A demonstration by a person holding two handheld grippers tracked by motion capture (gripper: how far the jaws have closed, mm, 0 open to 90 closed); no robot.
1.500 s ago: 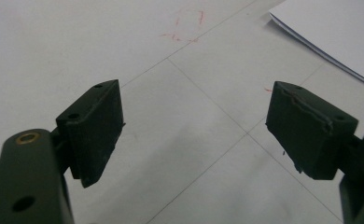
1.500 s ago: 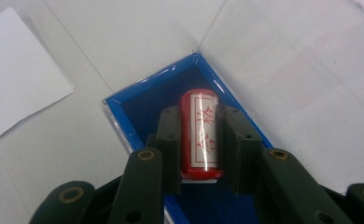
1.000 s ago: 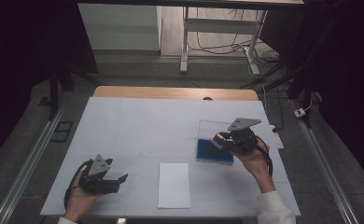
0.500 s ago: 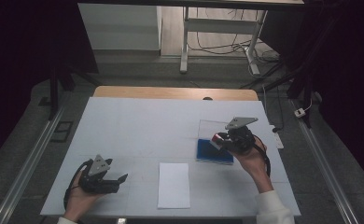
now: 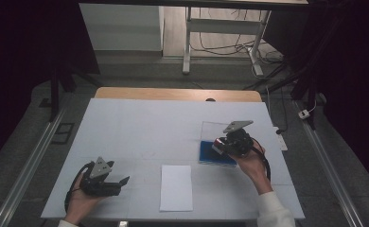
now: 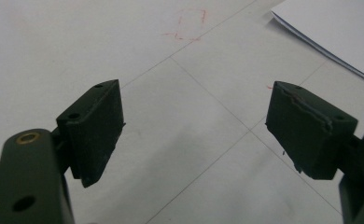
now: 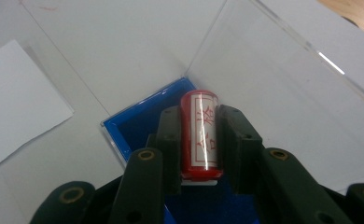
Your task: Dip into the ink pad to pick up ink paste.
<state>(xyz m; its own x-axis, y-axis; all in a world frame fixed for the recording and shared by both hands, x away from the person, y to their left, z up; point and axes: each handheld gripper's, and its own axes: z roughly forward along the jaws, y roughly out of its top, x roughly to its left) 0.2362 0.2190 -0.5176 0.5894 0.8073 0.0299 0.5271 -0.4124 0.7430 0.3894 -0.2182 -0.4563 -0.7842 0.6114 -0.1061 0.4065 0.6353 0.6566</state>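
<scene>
Right gripper (image 7: 199, 140): clamped on a red cylindrical stamp (image 7: 199, 133), jaws pressing its two sides; held over the blue ink pad, presumably to ink the stamp's face or to lift away from it; which of the two, not possible to tell.
Red stamp: lying lengthwise between the jaws, white label with red characters facing up, far end pointing toward the case's raised lid; contact with the pad hidden by the jaws.
Blue ink pad (image 7: 138, 123): sitting in a clear case at the table's right side, just beyond and right of the paper; bare blue surface visible left of the jaws.
Clear lid (image 7: 283, 88): hinged open and standing tilted behind the pad, probably to leave the pad free for access from above.
Left gripper (image 6: 194, 126): wide apart, holding nothing, low over the bare table (image 5: 140, 127) at the near left; likely parked out of the way, or waiting to steady the paper.
White sheet of paper (image 5: 176, 187): flat near the front edge, between the two hands, well apart from both grippers; probably placed centrally as the surface meant to take the print.
Red pencil marks (image 6: 189, 23): faint outline on the table ahead of the left gripper; purpose unclear.
</scene>
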